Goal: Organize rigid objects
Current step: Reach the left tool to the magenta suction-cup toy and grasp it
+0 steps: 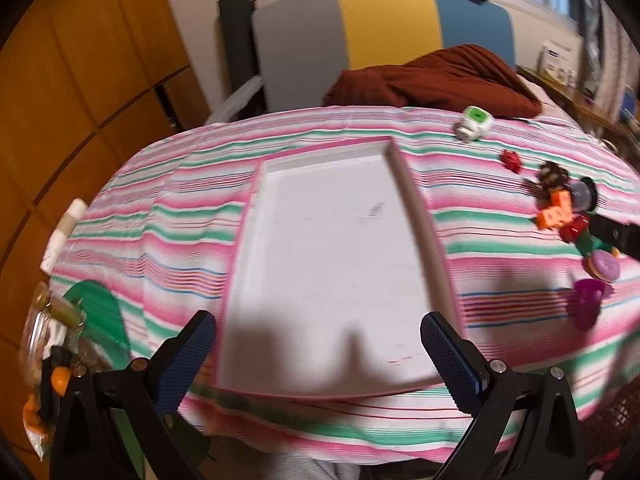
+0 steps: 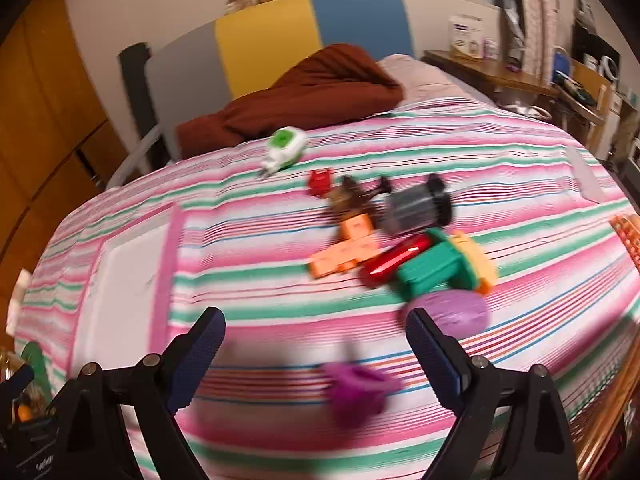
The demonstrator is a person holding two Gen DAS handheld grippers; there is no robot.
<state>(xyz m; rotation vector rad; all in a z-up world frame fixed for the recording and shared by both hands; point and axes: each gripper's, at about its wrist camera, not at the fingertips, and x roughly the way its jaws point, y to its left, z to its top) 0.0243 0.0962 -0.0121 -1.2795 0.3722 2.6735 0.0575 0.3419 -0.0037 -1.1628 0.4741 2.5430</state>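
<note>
A white tray with a pink rim [image 1: 420, 216] lies empty on the striped cloth, and my left gripper [image 1: 316, 320] hangs open over its near end. To its right lies a heap of toys: orange blocks [image 2: 348, 248], a grey cylinder with a black cap [image 2: 416, 208], a red shiny piece [image 2: 396, 260], a green and yellow toy [image 2: 440, 264] and a purple disc [image 2: 460, 312]. A white and green cube [image 2: 286, 146] and a small red piece [image 2: 320, 182] sit further back. My right gripper [image 2: 315, 316] is open above the cloth. A blurred magenta cup [image 2: 356, 392] lies on the cloth between its fingers, untouched.
A rust-brown blanket [image 1: 440, 76] lies at the far end against a grey, yellow and blue headboard. Wooden cupboards [image 1: 80, 80] stand at the left. A plastic bag of clutter [image 1: 48, 344] sits at the near left edge. An orange basket [image 2: 628, 236] is at the right.
</note>
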